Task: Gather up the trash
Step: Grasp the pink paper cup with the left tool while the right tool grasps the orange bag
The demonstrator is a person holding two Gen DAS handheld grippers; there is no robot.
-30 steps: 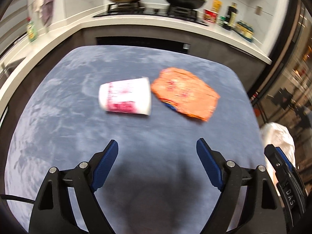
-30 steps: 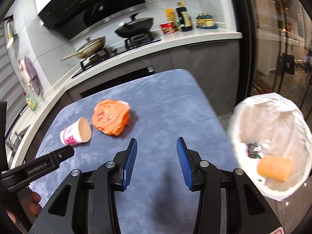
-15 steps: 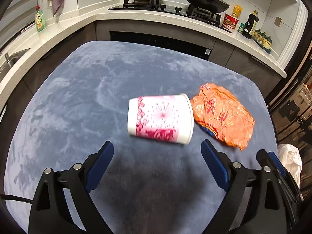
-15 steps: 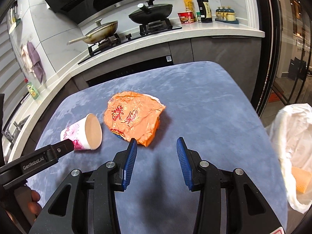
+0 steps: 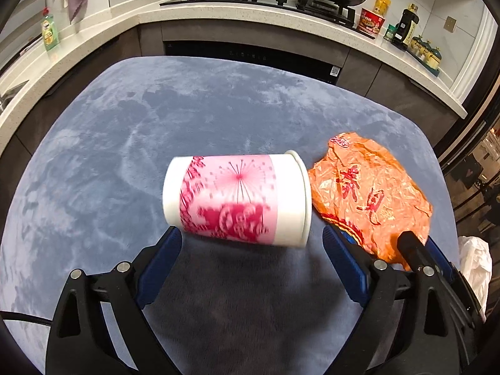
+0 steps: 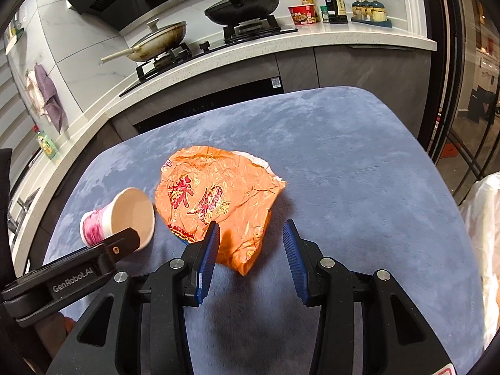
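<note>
While my left hand-held gripper (image 5: 251, 250) stands wide with nothing between its blue pads, a white paper cup with a pink firework print (image 5: 237, 198) lies on its side just beyond its tips, mouth turned to the right. That cup rests on a counter covered in blue plush cloth (image 5: 131, 131). Just beside the mouth lies a crumpled orange foil snack wrapper with red lettering (image 5: 368, 193). My right hand-held gripper (image 6: 250, 250) is partly spread, gripping nothing, with the near edge of the wrapper (image 6: 218, 200) reaching between its fingers. A bin lined with a white plastic bag (image 6: 482, 218) shows at the right edge, off the counter.
</note>
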